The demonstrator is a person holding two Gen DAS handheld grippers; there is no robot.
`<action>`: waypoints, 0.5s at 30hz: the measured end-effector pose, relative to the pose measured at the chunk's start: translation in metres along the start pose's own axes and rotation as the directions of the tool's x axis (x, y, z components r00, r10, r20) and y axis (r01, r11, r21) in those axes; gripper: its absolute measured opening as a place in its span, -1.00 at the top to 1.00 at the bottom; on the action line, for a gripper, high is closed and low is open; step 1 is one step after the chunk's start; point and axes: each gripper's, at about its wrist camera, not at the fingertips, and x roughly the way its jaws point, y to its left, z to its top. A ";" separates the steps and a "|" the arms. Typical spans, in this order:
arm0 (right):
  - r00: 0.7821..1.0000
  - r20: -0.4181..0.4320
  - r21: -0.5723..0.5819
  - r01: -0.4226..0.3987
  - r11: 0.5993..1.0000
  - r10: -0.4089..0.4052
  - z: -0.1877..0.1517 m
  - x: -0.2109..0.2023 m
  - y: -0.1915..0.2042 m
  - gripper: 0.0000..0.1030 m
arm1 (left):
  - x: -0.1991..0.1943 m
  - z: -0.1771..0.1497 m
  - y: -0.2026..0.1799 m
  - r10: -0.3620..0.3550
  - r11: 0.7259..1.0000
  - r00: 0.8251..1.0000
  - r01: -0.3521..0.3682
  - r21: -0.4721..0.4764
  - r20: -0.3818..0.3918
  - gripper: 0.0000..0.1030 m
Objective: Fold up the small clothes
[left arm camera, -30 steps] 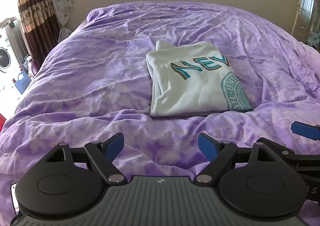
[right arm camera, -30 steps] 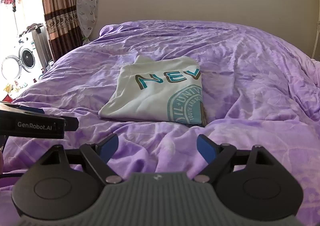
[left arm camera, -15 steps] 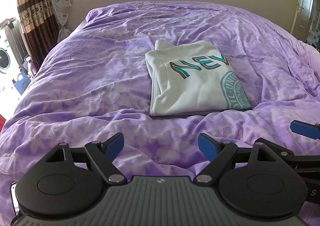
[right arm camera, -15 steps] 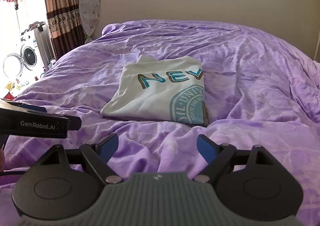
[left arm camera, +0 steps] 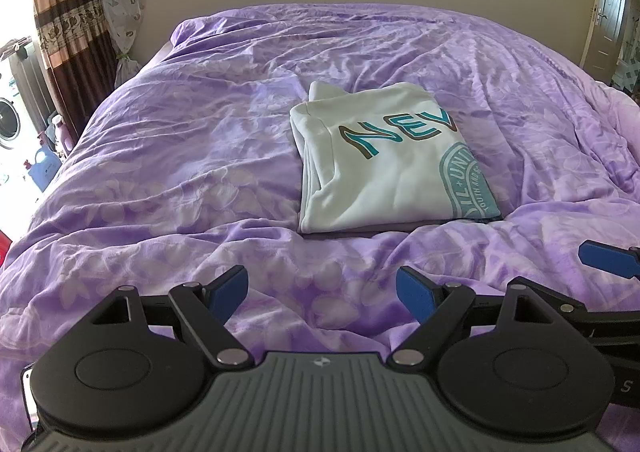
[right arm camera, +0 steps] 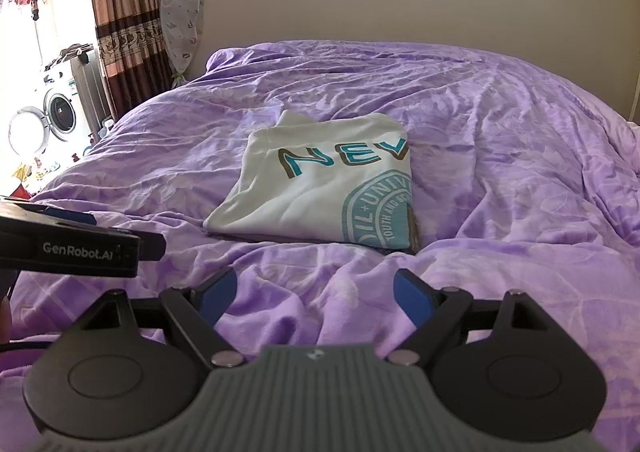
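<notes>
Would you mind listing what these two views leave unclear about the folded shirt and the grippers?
- Shirt print: the fold cuts off the lettering after "NEV" and half the round seal, both views.
- Shirt's underside layers: hidden by the top panel.
- Right gripper in left view: frame edge cuts it off; only one blue tip shows.
- Left gripper in right view: only its side shows.

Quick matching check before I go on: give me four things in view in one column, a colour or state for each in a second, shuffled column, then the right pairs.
Things:
1. shirt
2. bedcover
3. left gripper
4. curtain

States:
A. purple, wrinkled
B. open, holding nothing
C. brown, hanging by the window
D. white, folded, lying flat

Pairs: 1-D, 2-A, 3-B, 4-C
</notes>
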 end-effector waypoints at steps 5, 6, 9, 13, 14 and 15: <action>1.000 0.000 0.000 0.000 1.000 0.000 0.000 0.000 0.000 -0.58 | 0.000 0.000 0.000 0.000 1.000 1.000 0.000 0.000 -0.001 -0.90; 1.000 0.000 0.000 0.000 1.000 0.000 0.000 0.000 0.000 -0.58 | 0.000 0.000 0.000 0.001 1.000 1.000 -0.001 0.000 -0.001 -0.90; 1.000 0.000 0.001 0.000 1.000 0.000 0.000 0.000 0.001 -0.58 | 0.000 0.000 0.000 0.001 1.000 1.000 -0.001 0.001 0.001 -0.90; 1.000 0.000 0.001 -0.001 1.000 0.001 0.000 0.000 0.001 -0.58 | 0.000 -0.001 0.001 0.001 1.000 1.000 -0.001 0.002 0.001 -0.90; 1.000 0.000 0.001 -0.002 1.000 0.002 0.000 0.000 0.001 -0.58 | 0.000 0.000 0.000 0.001 1.000 1.000 -0.001 0.002 0.001 -0.90; 1.000 0.000 0.001 -0.003 1.000 0.003 0.000 0.000 0.002 -0.58 | 0.000 -0.001 0.000 0.001 1.000 1.000 -0.001 0.002 0.001 -0.90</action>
